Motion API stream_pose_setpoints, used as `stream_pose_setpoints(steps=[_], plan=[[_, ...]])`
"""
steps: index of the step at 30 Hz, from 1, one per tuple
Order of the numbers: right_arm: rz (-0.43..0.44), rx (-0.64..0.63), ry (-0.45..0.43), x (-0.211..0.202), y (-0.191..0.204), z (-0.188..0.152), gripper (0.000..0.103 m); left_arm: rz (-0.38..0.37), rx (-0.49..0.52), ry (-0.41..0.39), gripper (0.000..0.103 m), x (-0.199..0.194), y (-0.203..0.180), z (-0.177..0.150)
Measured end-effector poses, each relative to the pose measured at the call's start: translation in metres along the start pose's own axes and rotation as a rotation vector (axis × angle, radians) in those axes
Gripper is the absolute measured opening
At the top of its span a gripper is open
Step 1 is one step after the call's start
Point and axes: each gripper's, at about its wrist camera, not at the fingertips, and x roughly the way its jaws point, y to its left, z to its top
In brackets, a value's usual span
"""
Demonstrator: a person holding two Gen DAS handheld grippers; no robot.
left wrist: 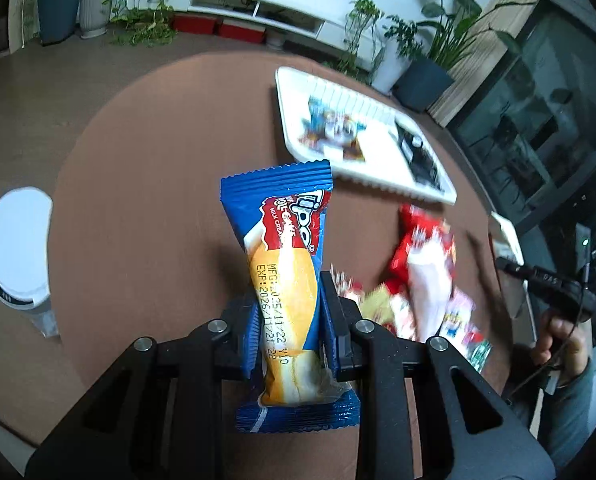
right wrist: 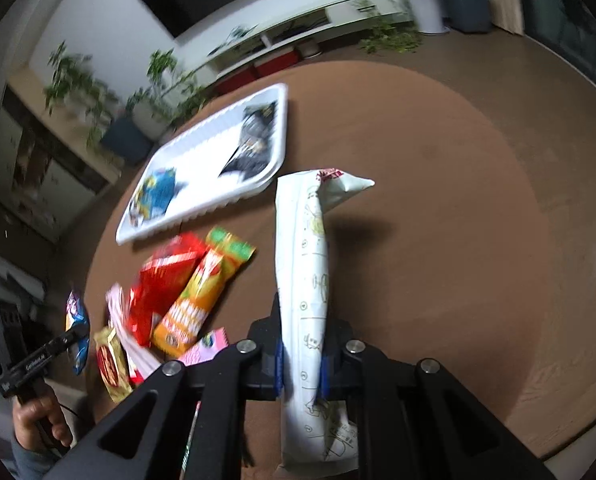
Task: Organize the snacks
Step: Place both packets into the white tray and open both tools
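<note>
My left gripper is shut on a blue Tipo milk-cream snack packet and holds it above the round brown table. My right gripper is shut on a long white snack packet, also lifted over the table. A white tray lies on the far side, holding a blue packet and a black packet; it also shows in the right wrist view. A pile of loose snacks lies on the table, with red and orange packets in the right wrist view.
A white stool stands left of the table. Potted plants and a low white TV cabinet line the far wall. The other hand and its gripper handle show at the frame edge.
</note>
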Motion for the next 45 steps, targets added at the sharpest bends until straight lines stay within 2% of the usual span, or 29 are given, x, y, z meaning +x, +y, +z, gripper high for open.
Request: stream_pose_setpoints(steps=[4,8,13,17,19,23,30,37,45], plan=[[0.008,0.064,-0.035,-0.006,-0.016,0.024,0.013,-0.013,0.031,-0.043,0.024,-0.008,-0.007,0.04],[0.021,0.064,-0.071,-0.008,-0.005,0.056,0.013,-0.021,0.099,-0.067,0.024,0.0,-0.029,0.09],[0.083,-0.04,-0.097,0.007,0.051,0.096,0.014,-0.038,0.167,-0.06,0.024,0.033,-0.06,0.151],[0.131,-0.117,-0.072,0.034,0.1,0.118,0.013,0.013,0.212,-0.019,0.024,0.077,-0.075,0.179],[0.134,-0.144,-0.05,0.054,0.119,0.128,0.013,0.047,0.227,0.001,0.024,0.097,-0.078,0.183],[0.113,-0.176,-0.011,0.092,0.142,0.137,0.014,0.066,0.229,0.034,0.024,0.123,-0.077,0.18],[0.041,-0.179,0.038,0.143,0.148,0.145,0.014,0.073,0.229,0.063,0.024,0.164,-0.076,0.171],[-0.006,-0.185,0.081,0.17,0.138,0.141,0.014,0.078,0.239,0.102,0.024,0.186,-0.076,0.162],[-0.015,-0.211,0.093,0.178,0.139,0.133,0.019,0.097,0.22,0.092,0.026,0.209,-0.075,0.164]])
